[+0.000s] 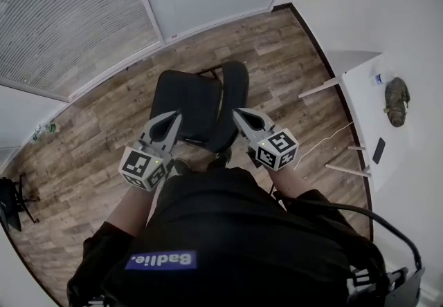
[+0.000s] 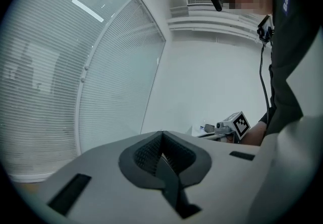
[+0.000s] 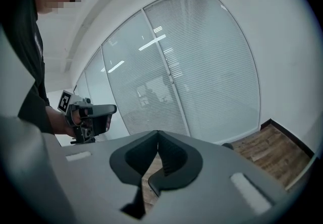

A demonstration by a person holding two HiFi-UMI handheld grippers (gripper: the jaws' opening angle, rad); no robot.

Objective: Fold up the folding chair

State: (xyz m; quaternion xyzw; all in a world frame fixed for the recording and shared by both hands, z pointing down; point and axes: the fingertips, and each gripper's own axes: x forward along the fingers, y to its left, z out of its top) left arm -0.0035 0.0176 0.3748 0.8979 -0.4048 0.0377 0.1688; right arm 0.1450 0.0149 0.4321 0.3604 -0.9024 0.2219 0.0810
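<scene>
On the wood-plank floor [image 1: 291,57], straight ahead of the person [image 1: 228,243] and just below the head camera, stands the black folding chair [image 1: 197,108], seen from above as a dark seat panel with a rounded dark panel along its right side; how far it is folded cannot be told from this angle. At the chair's near left edge is the tip of the left tongs [image 1: 176,116], and at its near right edge the tip of the right tongs [image 1: 237,113], both pointing away from the person toward the chair; whether either tip touches the chair cannot be told. Each pair's own view shows the jaws pressed together with nothing between them: the left tongs [image 2: 161,141] face a pale wall, the right tongs [image 3: 157,140] face glass panels. Beyond the chair, slatted window blinds [image 1: 69,15] run along the far edge of the floor. Well to the right of the chair a white counter [image 1: 363,119] stands against the wall, carrying a dark phone [image 1: 378,150], a mottled green-brown bundle [image 1: 397,100] and a small bottle [image 1: 376,79]. A white cable [image 1: 325,140] trails on the floor between the chair and that counter. Far to the chair's left, at the picture's edge, stands a small black stand [image 1: 10,202].
</scene>
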